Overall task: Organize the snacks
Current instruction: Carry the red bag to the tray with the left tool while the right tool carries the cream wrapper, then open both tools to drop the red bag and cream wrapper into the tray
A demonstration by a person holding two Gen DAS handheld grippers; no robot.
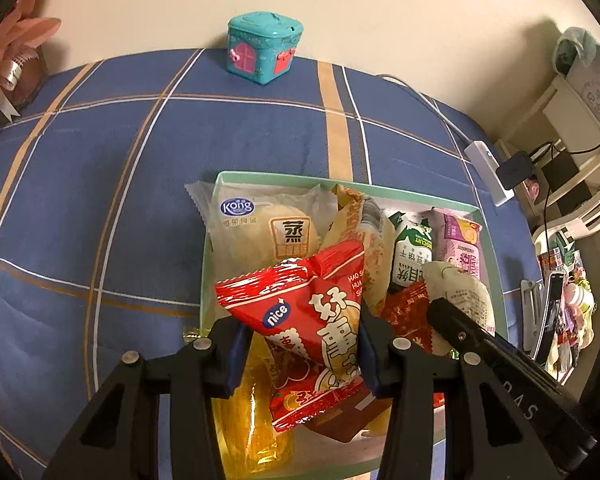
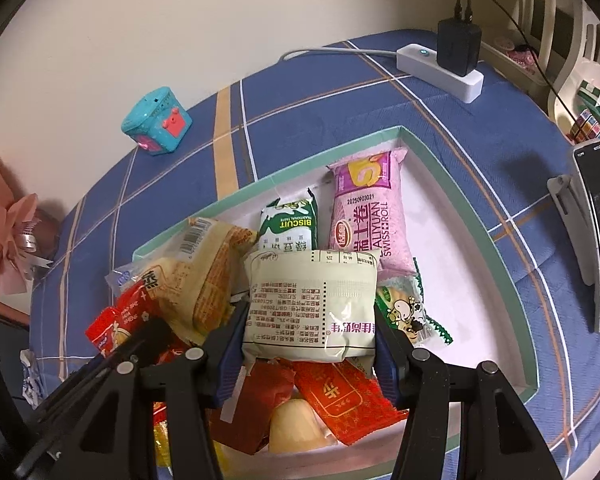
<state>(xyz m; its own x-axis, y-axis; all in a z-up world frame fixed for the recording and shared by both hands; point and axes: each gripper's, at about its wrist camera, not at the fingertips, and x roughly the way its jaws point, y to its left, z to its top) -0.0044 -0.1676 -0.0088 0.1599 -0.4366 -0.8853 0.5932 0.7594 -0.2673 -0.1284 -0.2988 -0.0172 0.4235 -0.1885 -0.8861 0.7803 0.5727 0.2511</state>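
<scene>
1. Over the green-rimmed box on the blue plaid cloth, the left gripper clamps a red snack packet between its blue pads.
2. Beside it, the right gripper squeezes a pale cream packet, printed side up, above the same box.
3. Inside the box lie a green biscuit packet and a pink Swiss roll pack, side by side.
4. Against the wall stands a teal toy box.
</scene>
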